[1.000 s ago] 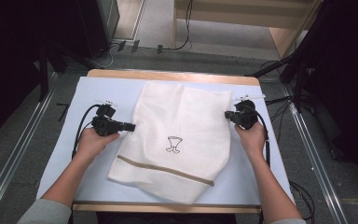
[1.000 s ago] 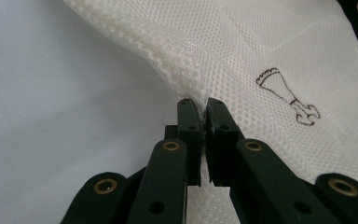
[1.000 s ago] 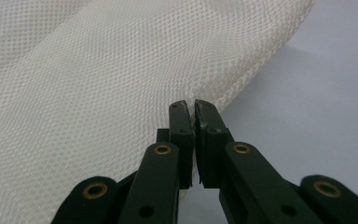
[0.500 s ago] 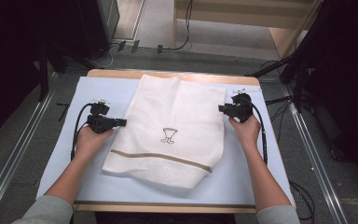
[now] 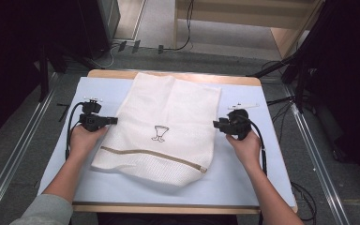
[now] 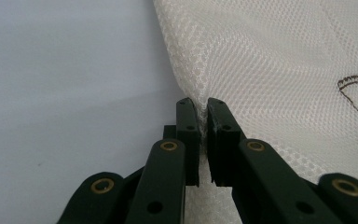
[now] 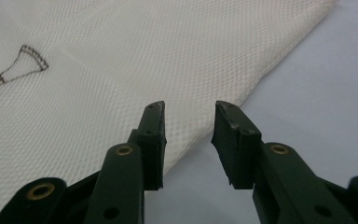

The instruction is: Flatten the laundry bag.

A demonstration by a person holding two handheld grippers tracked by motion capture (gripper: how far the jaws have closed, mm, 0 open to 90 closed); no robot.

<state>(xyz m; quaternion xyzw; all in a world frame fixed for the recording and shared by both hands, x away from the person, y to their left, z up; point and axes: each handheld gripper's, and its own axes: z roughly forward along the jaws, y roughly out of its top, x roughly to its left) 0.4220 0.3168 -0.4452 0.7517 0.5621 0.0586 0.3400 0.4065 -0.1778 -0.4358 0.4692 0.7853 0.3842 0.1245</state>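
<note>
A white mesh laundry bag [image 5: 168,117] lies flat on the pale blue mat [image 5: 243,173], with a tan zipper [image 5: 154,157] near its front end and a small dark emblem [image 5: 159,133] at its middle. My left gripper [image 5: 114,120] is shut on the bag's left edge; in the left gripper view the mesh [image 6: 270,70] is pinched between the jaws [image 6: 203,105]. My right gripper [image 5: 215,124] sits at the bag's right edge. Its jaws [image 7: 189,109] have just been opening and stand apart over the mat, with nothing between them and the mesh [image 7: 121,56] just beside them.
The mat covers a wooden table [image 5: 178,208] whose edges show at the front and back. A small white piece [image 5: 243,106] lies on the mat behind my right gripper. Cables trail from both grippers. Metal rails [image 5: 318,159] and dark stands flank the table.
The bag has slid left with my left gripper still on its edge. My right gripper has let go of the right edge, opened, and drawn back toward the person.
</note>
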